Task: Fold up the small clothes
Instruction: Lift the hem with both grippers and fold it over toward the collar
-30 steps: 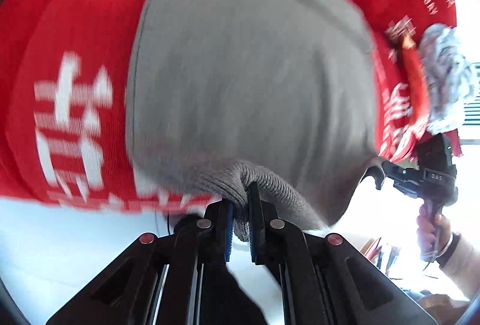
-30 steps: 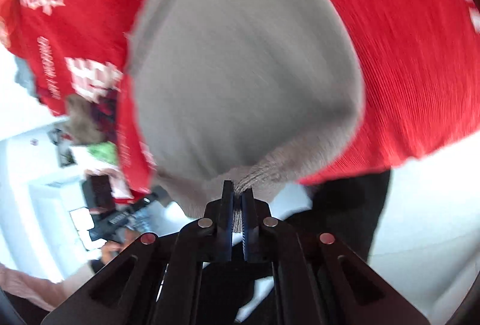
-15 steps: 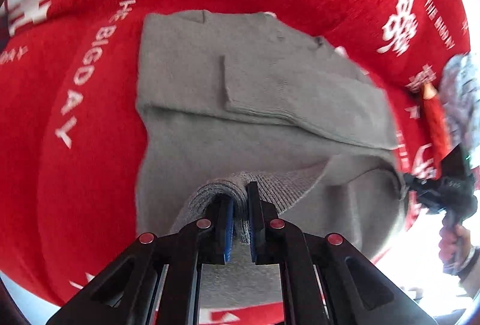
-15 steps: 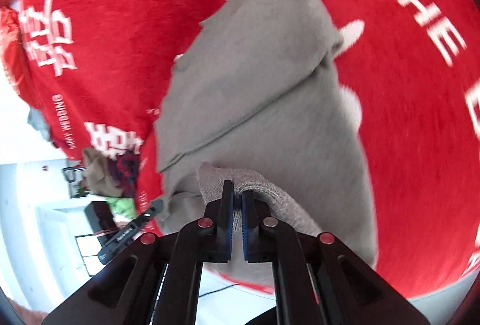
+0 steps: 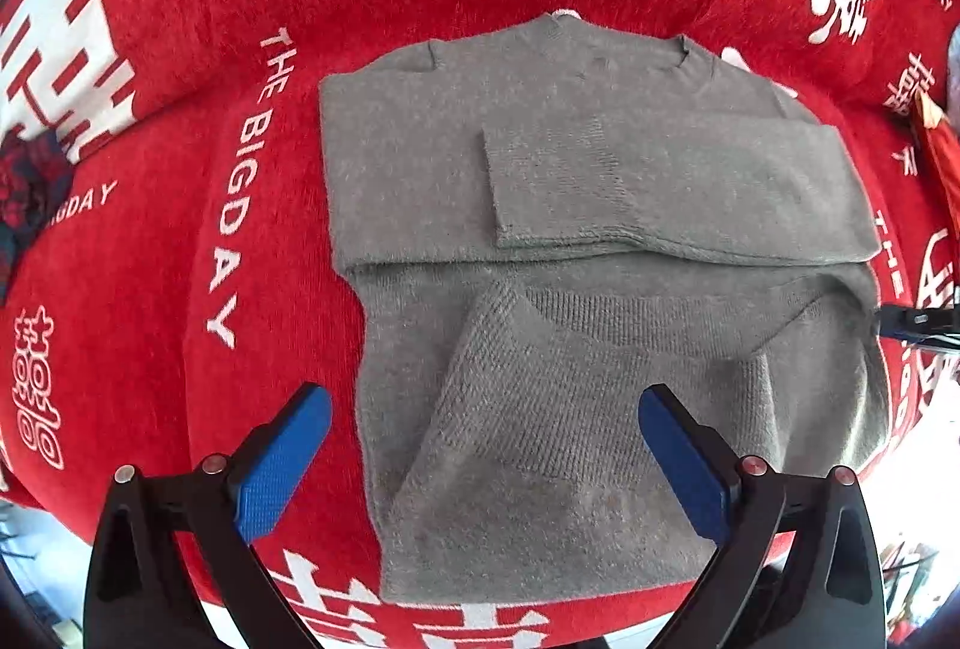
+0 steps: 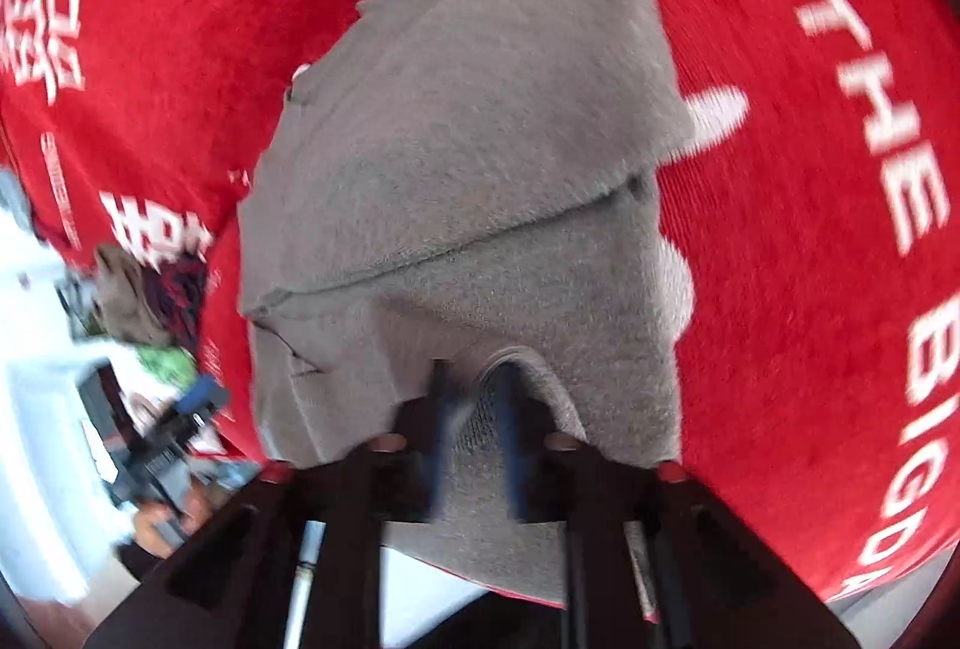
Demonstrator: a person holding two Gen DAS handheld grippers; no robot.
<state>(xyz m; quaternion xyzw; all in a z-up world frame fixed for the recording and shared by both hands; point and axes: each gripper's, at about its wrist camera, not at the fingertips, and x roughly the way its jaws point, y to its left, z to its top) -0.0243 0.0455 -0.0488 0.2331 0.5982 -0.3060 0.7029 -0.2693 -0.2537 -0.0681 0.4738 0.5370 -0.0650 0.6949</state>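
Observation:
A grey knit sweater (image 5: 570, 241) lies on a red blanket (image 5: 180, 289) with white lettering. One sleeve is folded across its chest, and its ribbed hem is turned up over the lower body. My left gripper (image 5: 483, 400) hovers above that turned-up hem, jaws opening wide, blue pads (image 5: 282, 463) clear of the cloth. In the right wrist view my right gripper (image 6: 474, 370) is blurred and its jaws are opening. A ridge of the grey sweater (image 6: 468, 139) still stands between them, loose. The right gripper's tip (image 5: 918, 319) shows at the sweater's right edge.
A heap of other clothes (image 6: 144, 289) sits past the blanket's far corner, and a dark patterned garment (image 5: 24, 187) lies at the left edge. The blanket's edge (image 6: 870, 571) runs close under both grippers. A hand (image 6: 162, 523) holds the left gripper.
Both grippers carried the pinched hem forward over the sweater and laid it down. The left jaws have sprung wide and let go; the right jaws have started to part.

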